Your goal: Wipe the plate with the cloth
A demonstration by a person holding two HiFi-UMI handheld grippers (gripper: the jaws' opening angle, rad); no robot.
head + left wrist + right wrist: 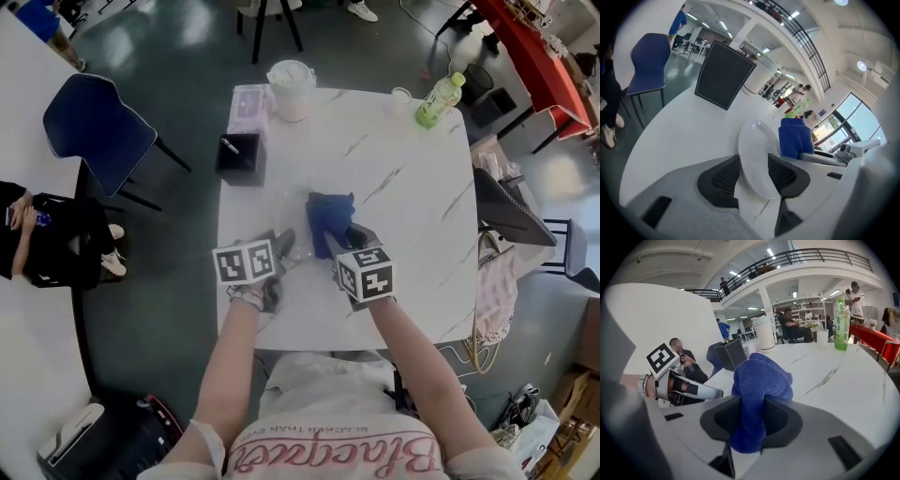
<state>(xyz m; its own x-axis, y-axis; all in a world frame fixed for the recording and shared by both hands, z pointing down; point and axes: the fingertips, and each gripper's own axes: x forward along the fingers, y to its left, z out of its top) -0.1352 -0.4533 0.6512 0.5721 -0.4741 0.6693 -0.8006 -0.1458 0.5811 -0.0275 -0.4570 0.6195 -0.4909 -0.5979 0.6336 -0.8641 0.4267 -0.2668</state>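
Observation:
A white plate (756, 157) stands on edge, pinched between the jaws of my left gripper (754, 177), just over the marble table (403, 178). In the head view the plate (289, 236) shows only faintly ahead of my left gripper (283, 247). A blue cloth (759, 385) hangs bunched in my right gripper (750, 422), which is shut on it. The cloth (329, 215) sits just right of the plate, and I cannot tell whether the two touch. In the left gripper view the cloth (794, 137) shows behind the plate's right rim. My right gripper (339, 239) is level with the left one.
At the table's far side stand a black box (240, 157), a white lidded container (292, 90), a pink packet (249, 101), a small cup (401, 95) and a green bottle (439, 100). A blue chair (94, 131) and a seated person (47, 239) are at the left.

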